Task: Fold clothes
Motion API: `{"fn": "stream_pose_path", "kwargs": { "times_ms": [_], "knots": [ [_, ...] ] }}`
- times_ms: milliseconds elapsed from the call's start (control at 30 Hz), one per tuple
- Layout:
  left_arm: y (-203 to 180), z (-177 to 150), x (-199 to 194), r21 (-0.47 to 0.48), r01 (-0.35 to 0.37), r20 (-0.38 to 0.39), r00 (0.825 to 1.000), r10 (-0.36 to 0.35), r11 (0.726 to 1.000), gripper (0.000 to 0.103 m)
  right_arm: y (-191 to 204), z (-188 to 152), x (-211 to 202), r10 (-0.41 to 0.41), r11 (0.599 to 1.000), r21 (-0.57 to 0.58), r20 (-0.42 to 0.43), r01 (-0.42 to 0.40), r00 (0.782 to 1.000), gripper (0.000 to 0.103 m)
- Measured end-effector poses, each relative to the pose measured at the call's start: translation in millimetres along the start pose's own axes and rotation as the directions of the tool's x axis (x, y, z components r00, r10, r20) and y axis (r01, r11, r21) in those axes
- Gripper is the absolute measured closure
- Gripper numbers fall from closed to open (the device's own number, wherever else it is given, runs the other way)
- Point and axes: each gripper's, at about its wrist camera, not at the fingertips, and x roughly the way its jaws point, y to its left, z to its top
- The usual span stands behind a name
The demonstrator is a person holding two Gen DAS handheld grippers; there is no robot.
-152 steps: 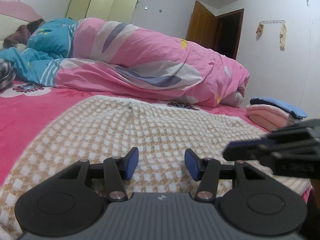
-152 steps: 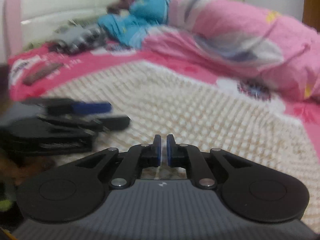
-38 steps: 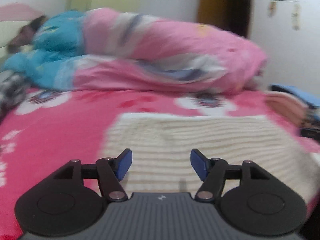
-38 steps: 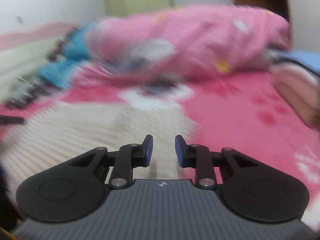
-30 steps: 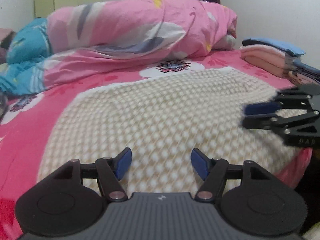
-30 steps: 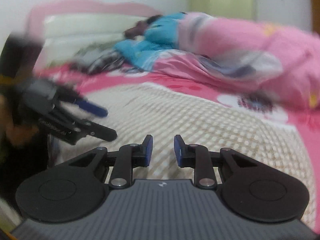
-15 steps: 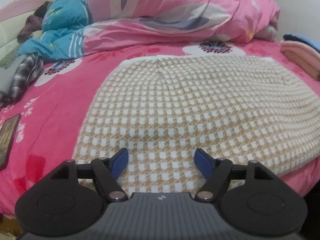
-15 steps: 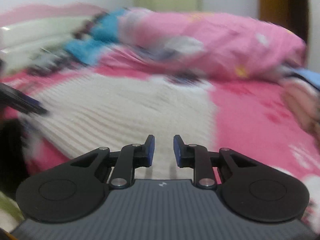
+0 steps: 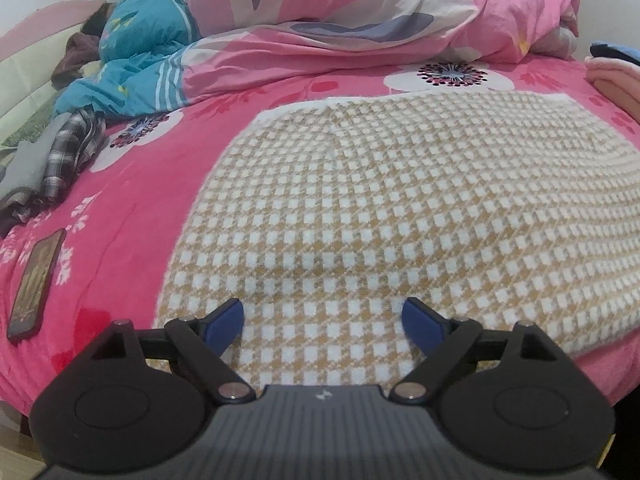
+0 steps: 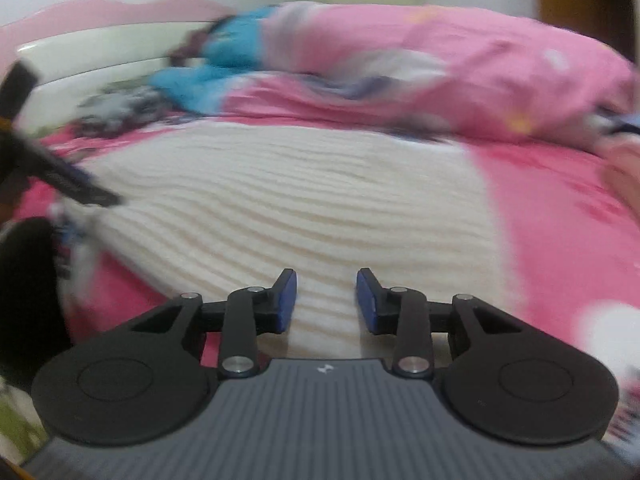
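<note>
One checked garment (image 9: 400, 208) lies flat on the pink bedsheet (image 9: 132, 216).

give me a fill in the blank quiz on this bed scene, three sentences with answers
1. The checked knit garment lies spread flat on the ____ floral bedsheet.
2. The left gripper hovers over the garment's near edge with its jaws ____, holding nothing.
3. The dark flat thing on the sheet at the far left of the left wrist view is a ____.

Missing words: pink; open; phone
</note>
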Motion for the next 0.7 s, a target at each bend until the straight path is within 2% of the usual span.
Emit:
{"fn": "stream_pose_path", "kwargs": {
  "times_ms": [67, 167, 267, 367, 500, 600, 700],
  "knots": [
    [-0.9, 0.4, 0.4, 0.002, -0.006, -0.003, 1.0, 0.006, 1.0, 0.014, -23.1, -4.4, -19.8, -0.046, 0.996, 0.076, 0.02, 0.044, 0.999, 0.071],
    [-2.7, 1.4, 0.5, 0.007, -0.016, -0.008, 1.0, 0.016, 1.0, 0.014, -31.2, -5.2, -31.9, -0.105, 0.989, 0.113, 0.04, 0.1, 0.994, 0.071],
    [-5.8, 2.2, -0.8, 0.019, -0.031, -0.01, 0.999, 0.031, 0.999, 0.014, -20.8, -4.2, -31.8, -0.072, 0.992, 0.106, 0.078, 0.063, 0.994, 0.071],
    [-8.1, 2.3, -2.2, 0.028, -0.043, -0.012, 0.999, 0.044, 0.999, 0.014, -2.6, 0.4, -22.9, -0.001, 0.998, 0.063, 0.105, -0.006, 0.994, 0.071],
    [-9.2, 1.7, -2.8, 0.031, -0.052, -0.014, 0.999, 0.052, 0.998, 0.014, 22.5, 11.0, -4.0, 0.071, 0.997, 0.028, 0.109, -0.074, 0.991, 0.071],
    [-9.4, 2.1, -2.2, 0.034, -0.055, -0.015, 0.998, 0.055, 0.998, 0.013, 26.0, 13.9, 4.2, 0.081, 0.996, 0.023, 0.096, -0.083, 0.992, 0.071],
    [-9.5, 2.9, -1.7, 0.039, -0.057, -0.017, 0.998, 0.057, 0.998, 0.012, 9.9, 10.9, 11.0, 0.011, 0.998, 0.057, 0.055, -0.014, 0.998, 0.071]
  ]
}}
